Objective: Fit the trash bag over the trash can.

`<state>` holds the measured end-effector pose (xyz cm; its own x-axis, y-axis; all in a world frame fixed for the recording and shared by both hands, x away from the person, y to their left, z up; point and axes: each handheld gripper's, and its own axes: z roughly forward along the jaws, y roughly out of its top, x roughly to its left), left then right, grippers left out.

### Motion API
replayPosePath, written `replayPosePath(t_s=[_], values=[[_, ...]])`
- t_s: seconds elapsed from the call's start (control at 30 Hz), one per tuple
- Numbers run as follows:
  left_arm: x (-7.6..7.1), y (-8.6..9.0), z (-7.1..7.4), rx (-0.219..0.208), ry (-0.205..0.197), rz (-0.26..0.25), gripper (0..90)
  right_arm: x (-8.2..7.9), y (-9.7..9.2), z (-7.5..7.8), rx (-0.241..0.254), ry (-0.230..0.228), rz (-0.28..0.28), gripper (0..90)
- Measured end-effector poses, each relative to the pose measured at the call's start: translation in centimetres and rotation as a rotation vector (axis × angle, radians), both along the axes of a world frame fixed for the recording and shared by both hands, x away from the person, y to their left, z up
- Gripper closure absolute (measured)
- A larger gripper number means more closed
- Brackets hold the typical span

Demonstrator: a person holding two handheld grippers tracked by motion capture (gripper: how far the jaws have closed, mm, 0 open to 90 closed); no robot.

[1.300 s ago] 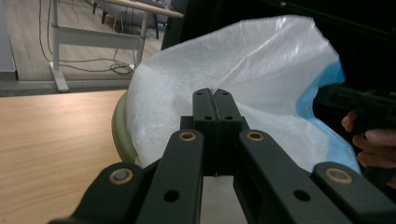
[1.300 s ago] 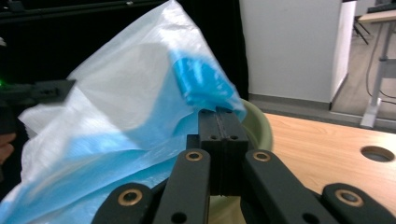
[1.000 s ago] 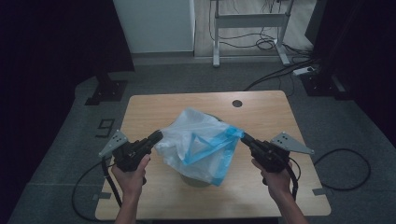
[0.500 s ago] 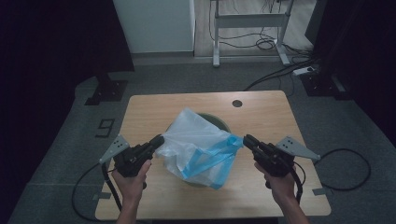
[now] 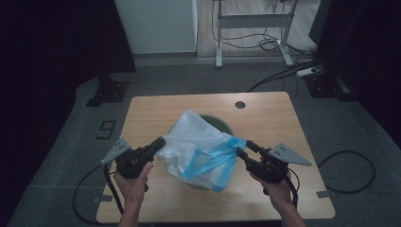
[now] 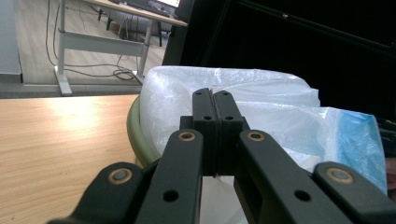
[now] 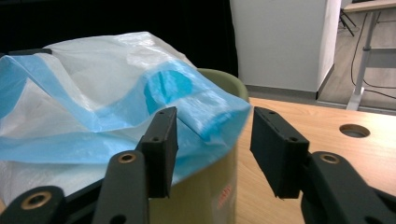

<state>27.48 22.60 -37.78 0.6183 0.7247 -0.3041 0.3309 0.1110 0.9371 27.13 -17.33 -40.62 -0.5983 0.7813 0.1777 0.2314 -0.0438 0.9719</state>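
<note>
1. Black jaws of the right claw have just been opening and stand spread; the blue hem of the bag lies between them, unpinched, so that side may slip loose.
2. Pressed together, the left claw pinches the bag's white film at its left side; a pull from there alone could drag the bag off the bin or tip it.
3. Draped over the green bin, the bag sits mid-counter.
4. Pale wood forms the counter, with a cable hole far right.
5. Grey floor, cables and a desk frame lie beyond.
</note>
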Motion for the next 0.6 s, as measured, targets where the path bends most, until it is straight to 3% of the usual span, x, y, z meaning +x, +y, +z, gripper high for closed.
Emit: replayPosePath(t_s=[0.07,0.3,0.4,0.6], values=[[0.0,0.2,0.0,-0.004,0.002,-0.002,89.5,0.2,0.5,0.2,-0.015,-0.006,-0.007,50.2],[-0.1,0.7,-0.2,-0.022,0.007,-0.019,87.9,0.9,1.2,0.8,-0.025,-0.025,0.016,84.5],[-0.1,0.6,0.1,-0.013,0.010,-0.049,74.5,1.0,1.0,1.2,-0.011,-0.042,0.010,88.0],[-0.7,0.2,1.5,0.034,-0.027,-0.085,49.3,0.9,0.3,2.5,-0.032,-0.075,-0.001,88.5]])
